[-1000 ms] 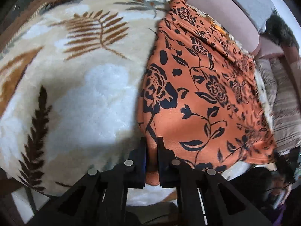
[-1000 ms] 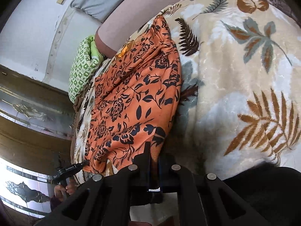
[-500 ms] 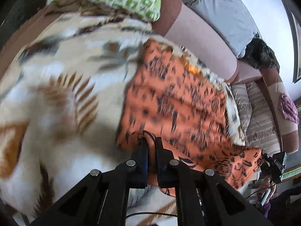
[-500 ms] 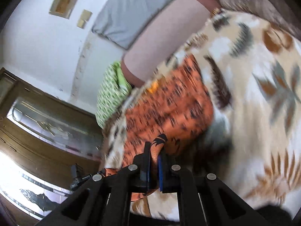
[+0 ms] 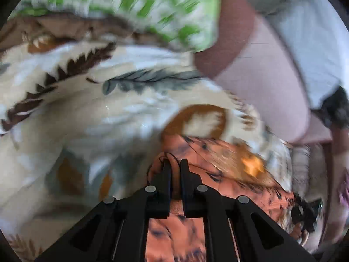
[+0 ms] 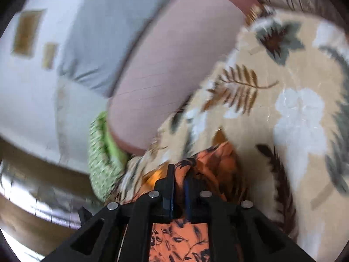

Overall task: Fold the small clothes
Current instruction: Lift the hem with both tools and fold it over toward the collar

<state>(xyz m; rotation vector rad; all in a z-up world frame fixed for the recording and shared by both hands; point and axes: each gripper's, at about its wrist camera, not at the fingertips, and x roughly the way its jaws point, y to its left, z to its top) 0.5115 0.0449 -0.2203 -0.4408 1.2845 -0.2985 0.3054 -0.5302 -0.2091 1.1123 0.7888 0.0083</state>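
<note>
- The left gripper [image 5: 173,170] has its fingers clamped on a bunched corner of the orange floral garment [image 5: 218,163], which spreads away to the right of the fingers.
- The right gripper [image 6: 179,175] has just begun to open, yet a fold of the same garment [image 6: 218,161] sits pinched between its fingers.
- The cloth lies on a cream leaf-patterned blanket [image 5: 109,113].
- Beyond the fingers sit a pink bolster [image 6: 174,65] and a green patterned pillow [image 5: 130,6].

Home bedroom, leaf-print blanket [image 5: 91,113], pink bolster [image 6: 165,83], green pillow [image 5: 135,8]
</note>
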